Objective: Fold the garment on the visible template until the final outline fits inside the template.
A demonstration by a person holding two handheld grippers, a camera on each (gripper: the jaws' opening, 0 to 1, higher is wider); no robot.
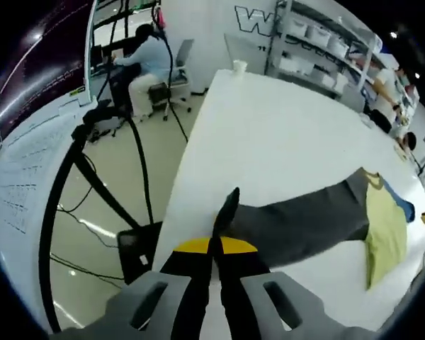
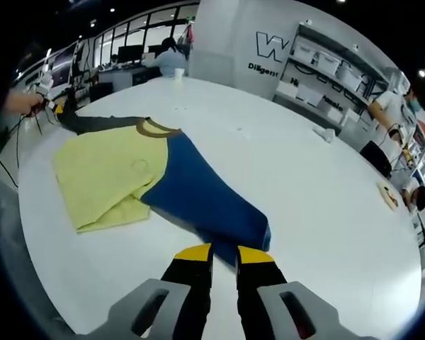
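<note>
Both the left gripper [image 1: 214,258] and right gripper [image 2: 224,258] had black jaws with yellow tips on grey moulded bodies bearing slotted openings.

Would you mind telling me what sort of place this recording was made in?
Probably a lab or workshop office: a large white table, wall shelving with storage bins, and a person seated at a desk with monitors.

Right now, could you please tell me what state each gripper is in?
Left gripper: shut on the grey sleeve tip at the table's edge.
Right gripper: open, holding nothing, just short of the blue sleeve.
</note>
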